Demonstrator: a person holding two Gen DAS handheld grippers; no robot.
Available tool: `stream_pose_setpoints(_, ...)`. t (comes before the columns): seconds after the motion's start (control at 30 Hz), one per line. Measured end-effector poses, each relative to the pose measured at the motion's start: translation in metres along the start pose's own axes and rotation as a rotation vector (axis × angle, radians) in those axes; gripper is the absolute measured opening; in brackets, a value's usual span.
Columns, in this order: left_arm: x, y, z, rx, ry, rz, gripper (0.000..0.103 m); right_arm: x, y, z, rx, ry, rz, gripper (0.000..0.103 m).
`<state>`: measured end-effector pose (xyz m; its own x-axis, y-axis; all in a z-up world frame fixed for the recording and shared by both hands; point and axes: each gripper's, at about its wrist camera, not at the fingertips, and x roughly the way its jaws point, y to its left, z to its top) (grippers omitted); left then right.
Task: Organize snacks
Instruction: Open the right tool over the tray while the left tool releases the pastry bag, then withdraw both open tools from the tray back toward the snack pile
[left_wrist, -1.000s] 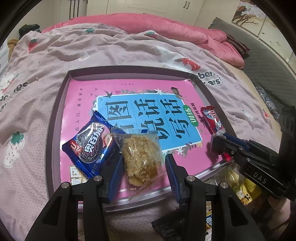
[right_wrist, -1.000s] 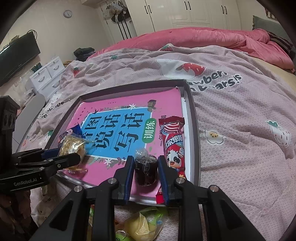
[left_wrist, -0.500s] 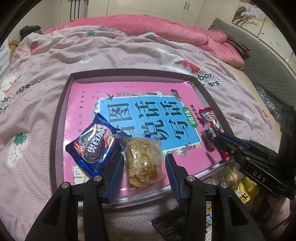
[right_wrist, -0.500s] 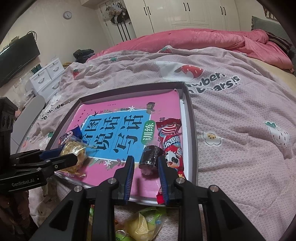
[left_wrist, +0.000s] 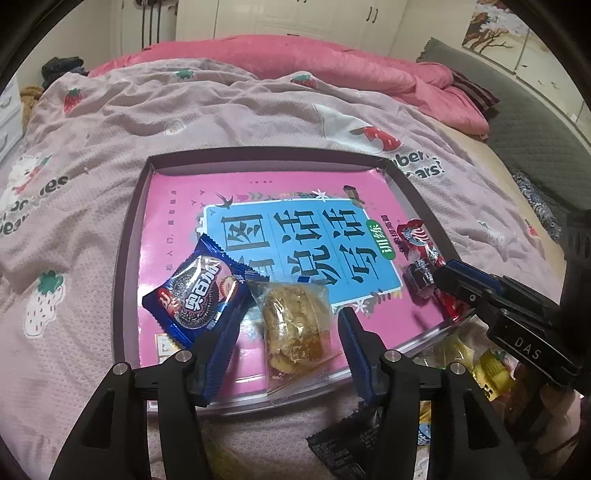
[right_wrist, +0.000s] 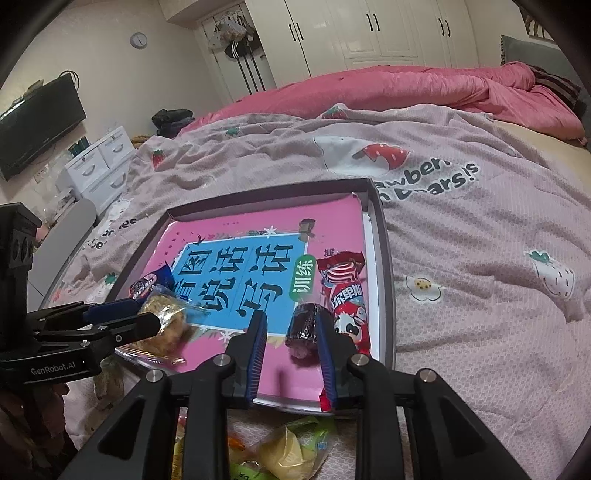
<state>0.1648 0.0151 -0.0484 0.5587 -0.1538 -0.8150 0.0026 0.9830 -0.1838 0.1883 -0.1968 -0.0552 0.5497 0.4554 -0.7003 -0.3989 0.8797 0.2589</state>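
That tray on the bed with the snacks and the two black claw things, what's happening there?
A person is sorting snacks into a tray on the bed, with a gripper in each hand. The left gripper is open around a clear-wrapped pastry, beside a blue cookie pack. The right gripper is open too, with a small dark wrapped cake lying between its fingers next to a red candy pack.

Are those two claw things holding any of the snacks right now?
No. Both are open: the left gripper straddles the pastry, the right gripper the dark candy, gripping neither.
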Motion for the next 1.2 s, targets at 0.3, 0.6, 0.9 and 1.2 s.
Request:
stream_pose_setpoints(0.3,-0.019,-0.002,0.003,0.004,-0.042,0.0,0.066,-0.01,0.0,0.003,0.007,-0.042,0.018,0.039)
stream_pose_setpoints(0.6,-0.03,-0.003,0.002,0.009,-0.054,-0.001,0.067,-0.02,0.002,0.005,-0.001,-0.076,0.017,0.047)
stream_pose_setpoints(0.9,-0.041,-0.009,-0.002,0.023,-0.064,-0.003,0.069,-0.038,-0.001,0.006,0.009,-0.113,0.009,0.051)
stream_pose_setpoints(1.2,-0.054,-0.016,-0.009,0.034,-0.072,0.008,0.069,-0.058,0.005,0.002,-0.004,-0.142,0.003,0.055)
